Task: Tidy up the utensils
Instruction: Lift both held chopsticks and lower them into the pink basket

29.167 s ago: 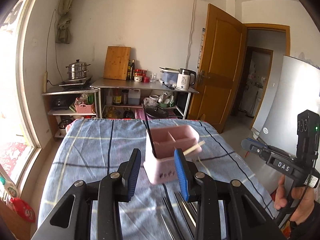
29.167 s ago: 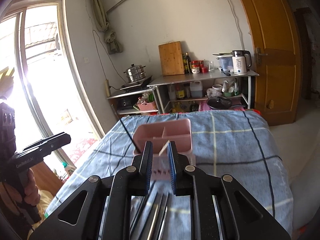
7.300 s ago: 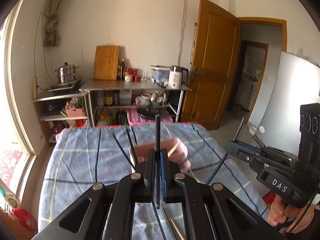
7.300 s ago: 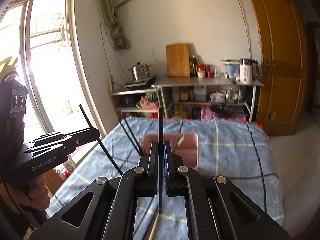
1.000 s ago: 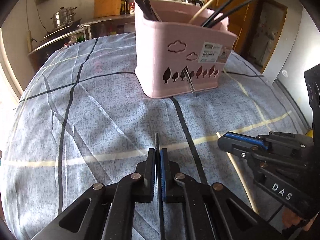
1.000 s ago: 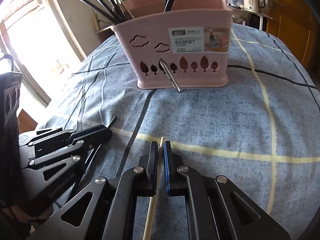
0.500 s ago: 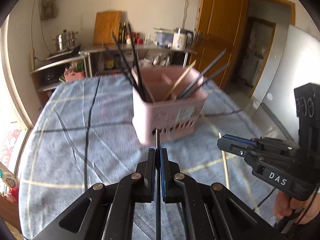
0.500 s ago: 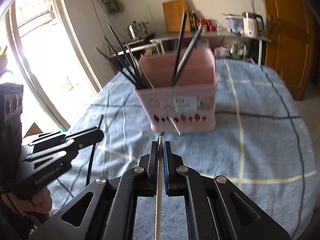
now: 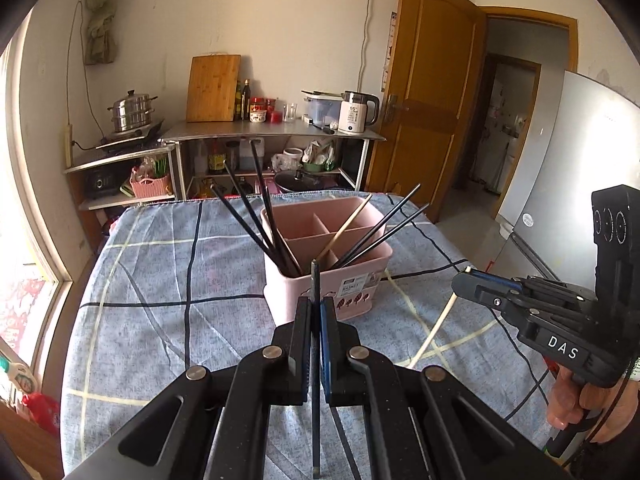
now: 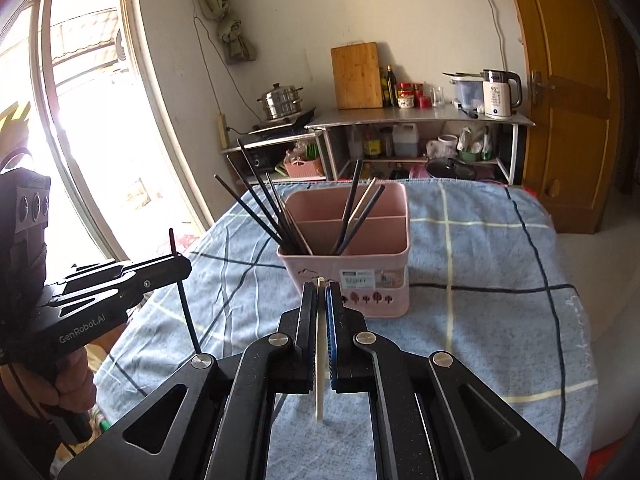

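Note:
A pink divided utensil basket (image 9: 362,284) (image 10: 394,264) stands mid-table and holds several black chopsticks and one light wooden one. My left gripper (image 9: 315,312) is shut on a black chopstick (image 9: 315,408), held above the cloth just short of the basket. My right gripper (image 10: 320,300) is shut on a light wooden chopstick (image 10: 319,376), also in front of the basket. Each gripper shows in the other's view, the right one (image 9: 468,284) with its pale chopstick (image 9: 434,332), the left one (image 10: 180,266) with its black chopstick (image 10: 188,312).
The table is covered with a blue checked cloth (image 9: 160,280) (image 10: 500,264). Behind it stand metal shelves (image 9: 276,134) with a kettle, cutting board, jars and a steamer pot. A window lies to the left, a wooden door (image 9: 424,120) and a fridge to the right.
Both grippers have lifted their chopsticks off the cloth and risen, so the basket now sits lower in view and its inside shows.

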`<state>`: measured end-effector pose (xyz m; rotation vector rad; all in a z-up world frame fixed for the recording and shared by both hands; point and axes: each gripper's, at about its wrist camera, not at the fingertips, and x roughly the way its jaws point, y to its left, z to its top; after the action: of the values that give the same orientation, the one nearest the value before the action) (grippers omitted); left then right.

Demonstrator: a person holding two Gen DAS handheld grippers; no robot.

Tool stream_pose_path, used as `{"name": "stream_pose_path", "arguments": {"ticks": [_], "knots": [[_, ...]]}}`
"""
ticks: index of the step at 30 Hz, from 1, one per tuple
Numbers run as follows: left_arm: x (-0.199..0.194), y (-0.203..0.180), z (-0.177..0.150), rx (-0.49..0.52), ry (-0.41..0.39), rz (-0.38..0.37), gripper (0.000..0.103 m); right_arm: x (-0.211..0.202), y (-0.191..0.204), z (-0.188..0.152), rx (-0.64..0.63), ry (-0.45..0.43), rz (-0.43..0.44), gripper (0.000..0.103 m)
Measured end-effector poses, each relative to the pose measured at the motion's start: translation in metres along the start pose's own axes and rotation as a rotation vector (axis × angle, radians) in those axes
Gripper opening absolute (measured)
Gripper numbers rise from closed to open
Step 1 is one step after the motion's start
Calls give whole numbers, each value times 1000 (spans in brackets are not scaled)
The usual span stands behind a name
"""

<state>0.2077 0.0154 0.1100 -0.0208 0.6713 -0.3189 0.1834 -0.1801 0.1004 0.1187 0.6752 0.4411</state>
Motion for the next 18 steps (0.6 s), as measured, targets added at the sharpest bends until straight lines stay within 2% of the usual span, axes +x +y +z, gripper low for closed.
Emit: {"name": "stream_pose_path", "arguments": {"ticks": [18], "knots": [[-14,-5,28,4,-39,-29,4,-18,2,16,-23,-50,-13,4]]}}
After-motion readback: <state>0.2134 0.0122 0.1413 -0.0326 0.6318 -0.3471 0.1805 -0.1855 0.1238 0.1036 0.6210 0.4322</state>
